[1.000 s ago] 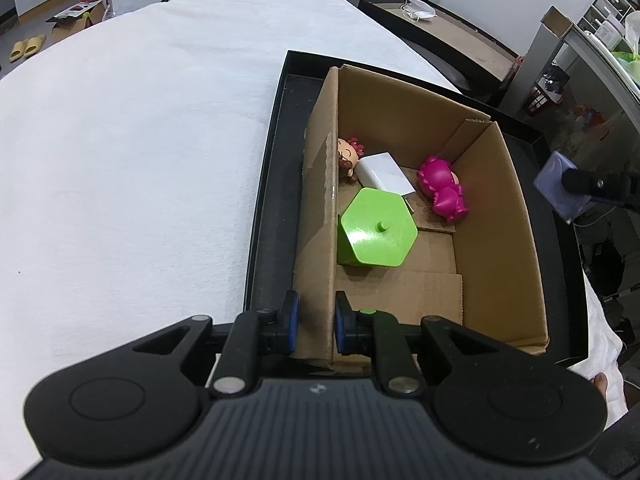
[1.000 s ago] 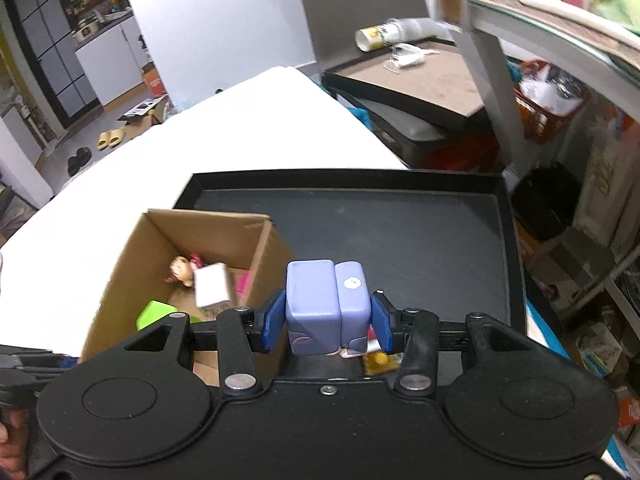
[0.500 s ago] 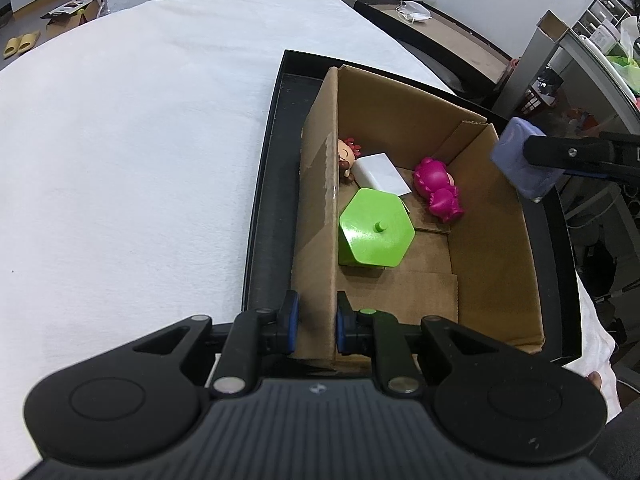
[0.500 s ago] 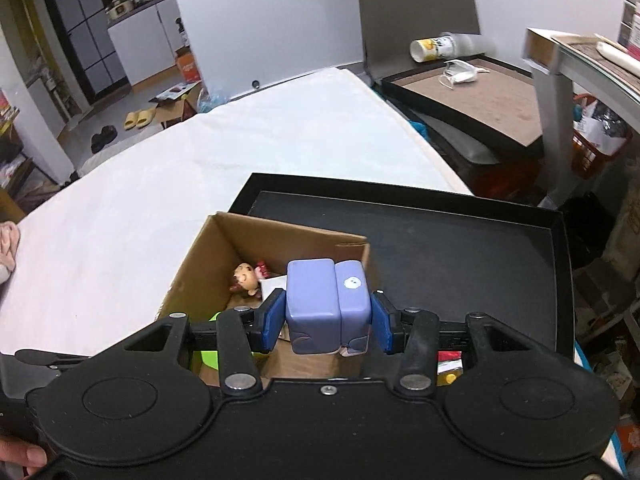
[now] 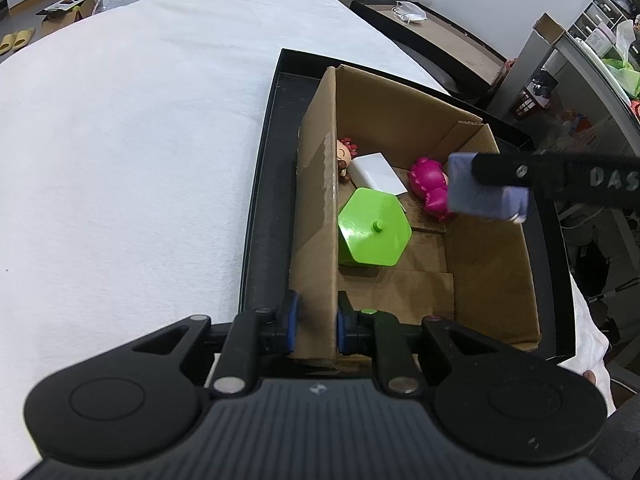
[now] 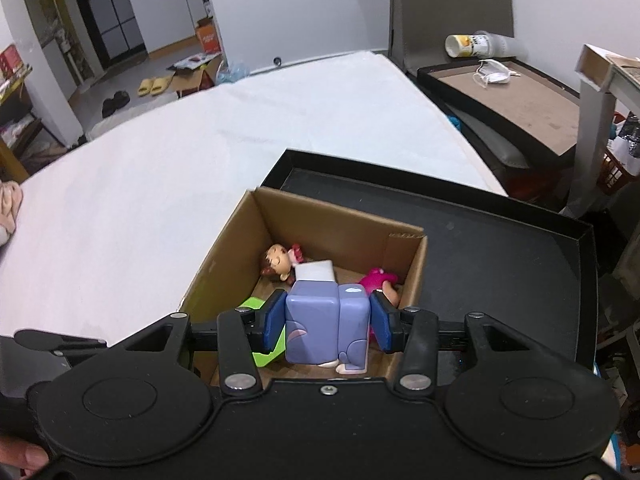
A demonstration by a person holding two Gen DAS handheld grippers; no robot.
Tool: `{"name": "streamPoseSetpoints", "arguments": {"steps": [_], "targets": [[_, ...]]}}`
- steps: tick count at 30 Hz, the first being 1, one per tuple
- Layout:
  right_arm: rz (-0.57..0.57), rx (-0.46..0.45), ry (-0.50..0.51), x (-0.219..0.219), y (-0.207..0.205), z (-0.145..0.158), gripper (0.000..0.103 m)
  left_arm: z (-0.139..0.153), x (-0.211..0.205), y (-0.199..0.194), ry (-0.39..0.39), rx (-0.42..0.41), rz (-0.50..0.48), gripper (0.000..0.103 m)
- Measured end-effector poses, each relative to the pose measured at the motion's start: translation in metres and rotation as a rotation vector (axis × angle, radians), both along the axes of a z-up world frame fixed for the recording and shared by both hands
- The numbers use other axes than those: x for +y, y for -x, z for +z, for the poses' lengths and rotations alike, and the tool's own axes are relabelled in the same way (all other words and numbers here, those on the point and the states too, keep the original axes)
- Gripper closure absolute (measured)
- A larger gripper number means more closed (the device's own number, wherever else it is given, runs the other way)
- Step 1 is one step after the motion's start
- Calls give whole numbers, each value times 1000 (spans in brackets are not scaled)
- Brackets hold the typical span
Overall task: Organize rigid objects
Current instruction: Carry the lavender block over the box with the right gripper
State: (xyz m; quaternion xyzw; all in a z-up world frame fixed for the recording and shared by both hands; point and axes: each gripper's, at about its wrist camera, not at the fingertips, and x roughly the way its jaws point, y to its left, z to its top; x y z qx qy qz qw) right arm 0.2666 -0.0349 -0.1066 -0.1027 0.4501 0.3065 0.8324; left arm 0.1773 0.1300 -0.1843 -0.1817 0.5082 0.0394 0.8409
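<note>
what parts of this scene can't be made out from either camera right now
- Pink toy: in the left wrist view the purple block covers its right side; in the right wrist view only bits show past the block.
- Green hexagonal box: mostly hidden behind the right gripper in its own view.
- Doll figure: partly hidden by the cardboard box wall in the left wrist view.
- Lettering on the right gripper's arm: cut off at the left wrist view's edge.

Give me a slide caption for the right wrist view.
Right claw holds a lavender block toy above the cardboard box of toys.
</note>
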Motion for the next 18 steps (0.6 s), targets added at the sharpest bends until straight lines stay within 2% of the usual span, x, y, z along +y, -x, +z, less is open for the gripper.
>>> {"name": "streamPoseSetpoints", "arguments": {"steps": [18], "targets": [[8,82,163,25,1,-40,59,-1,1,0,13,-3,2,85]]}}
